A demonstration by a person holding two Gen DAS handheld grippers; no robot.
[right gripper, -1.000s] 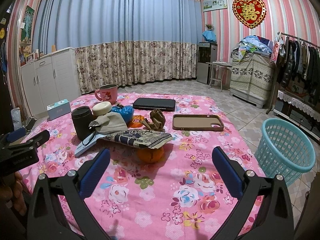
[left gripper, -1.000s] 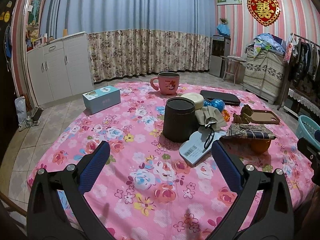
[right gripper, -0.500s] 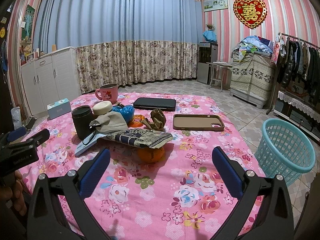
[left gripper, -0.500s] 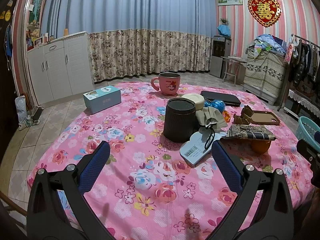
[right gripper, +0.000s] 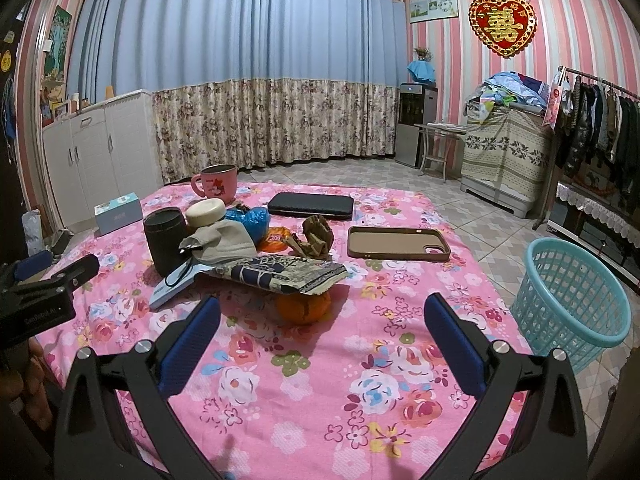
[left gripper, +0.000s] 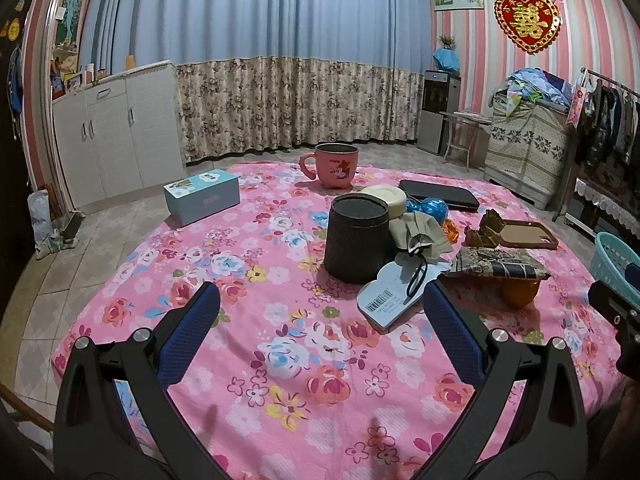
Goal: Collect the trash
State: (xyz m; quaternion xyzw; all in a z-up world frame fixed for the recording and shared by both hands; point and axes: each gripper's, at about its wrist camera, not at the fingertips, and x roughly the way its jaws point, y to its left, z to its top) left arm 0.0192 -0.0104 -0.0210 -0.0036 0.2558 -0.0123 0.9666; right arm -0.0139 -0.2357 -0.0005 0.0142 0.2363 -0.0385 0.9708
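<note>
A pink flowered table holds a pile of items. A folded dark patterned wrapper lies over an orange. Behind it are crumpled brown paper, an orange snack wrapper and a blue crumpled bag. My right gripper is open and empty, just short of the orange. My left gripper is open and empty, in front of a dark cylinder cup and a white barcoded tag. A teal mesh basket stands on the floor right of the table.
On the table also stand a pink mug, a light blue tissue box, a black flat case, a brown phone case, a cream round lid and a beige cloth. White cabinets stand at the left.
Both grippers stay open and almost still; the left wrist view has shifted very slightly. Nothing on the table has moved.
</note>
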